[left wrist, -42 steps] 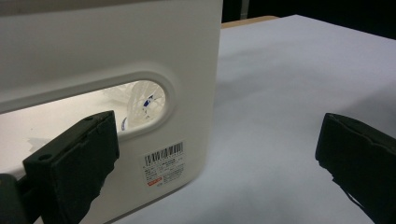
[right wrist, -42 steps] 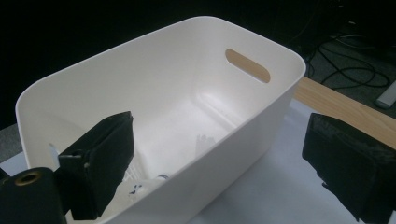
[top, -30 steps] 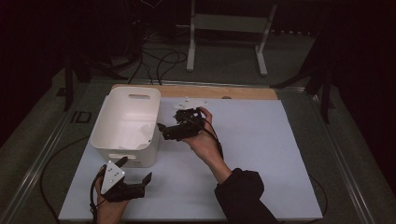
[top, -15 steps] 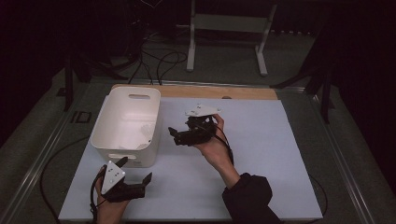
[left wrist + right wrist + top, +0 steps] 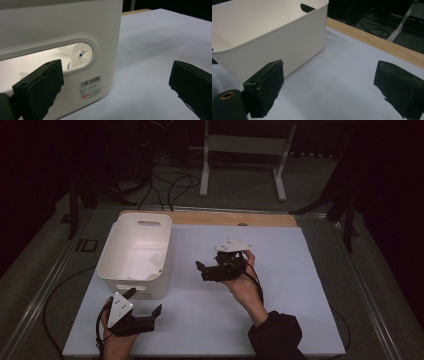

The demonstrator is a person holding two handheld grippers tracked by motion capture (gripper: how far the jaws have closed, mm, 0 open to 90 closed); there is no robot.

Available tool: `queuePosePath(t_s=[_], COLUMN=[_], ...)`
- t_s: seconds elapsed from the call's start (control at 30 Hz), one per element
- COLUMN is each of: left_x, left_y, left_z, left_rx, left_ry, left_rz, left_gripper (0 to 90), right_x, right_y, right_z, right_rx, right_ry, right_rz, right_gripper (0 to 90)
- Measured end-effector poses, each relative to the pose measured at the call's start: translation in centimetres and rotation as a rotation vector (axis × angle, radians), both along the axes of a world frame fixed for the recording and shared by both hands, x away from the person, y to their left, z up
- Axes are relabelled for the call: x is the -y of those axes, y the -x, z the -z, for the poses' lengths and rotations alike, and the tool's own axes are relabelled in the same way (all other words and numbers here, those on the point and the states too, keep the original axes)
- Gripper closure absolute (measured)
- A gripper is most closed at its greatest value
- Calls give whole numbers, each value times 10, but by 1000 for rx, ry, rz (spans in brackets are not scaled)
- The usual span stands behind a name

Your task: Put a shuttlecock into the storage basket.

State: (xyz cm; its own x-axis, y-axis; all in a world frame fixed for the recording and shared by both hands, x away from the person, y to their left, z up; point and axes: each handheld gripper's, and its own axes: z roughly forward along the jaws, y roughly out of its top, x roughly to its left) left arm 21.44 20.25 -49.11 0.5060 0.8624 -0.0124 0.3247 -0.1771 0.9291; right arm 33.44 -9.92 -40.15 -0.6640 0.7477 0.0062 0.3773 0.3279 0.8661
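Observation:
A white plastic bin [image 5: 120, 270] stands at the left of the table. In it lies a crumpled clear wrapper [image 5: 157, 262], which in the left gripper view appears through the bin's handle slot as the wrapper [image 5: 78, 53] with blue print. My left gripper [image 5: 143, 302] rests near the front edge just below the bin, open and empty, its jaws facing the bin wall [image 5: 62, 27]. My right gripper [image 5: 202, 270] hovers to the right of the bin, open with nothing between its jaws, pointing at the bin's side [image 5: 274, 37].
The table is covered by a pale sheet [image 5: 300, 290], with a wooden strip [image 5: 235, 218] along the far edge. A barcode label [image 5: 90, 86] is stuck on the bin's near wall. Cables and a metal stand [image 5: 240, 150] lie on the floor beyond.
My right gripper has drawn back from the bin, moving right and toward the person. The left gripper has stayed put.

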Motion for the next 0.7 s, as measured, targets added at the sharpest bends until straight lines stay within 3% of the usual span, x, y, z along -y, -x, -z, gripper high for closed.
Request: queuePosePath(t_s=[0.27,0.47,0.7], left_x=[-1,-4,-9], left_y=[0,0,2], left_z=[0,-1,-4], left_rx=[-1,-1,3], left_ry=[2,18,49], left_rz=[-1,-11,-24], left_gripper=[1,1,1], right_x=[24,50,76], right_y=[9,20,36], right_z=[7,12,19], right_rx=[0,4,33], right_ry=[8,-15,27], right_rz=[50,93,141], right_gripper=[81,80,81])
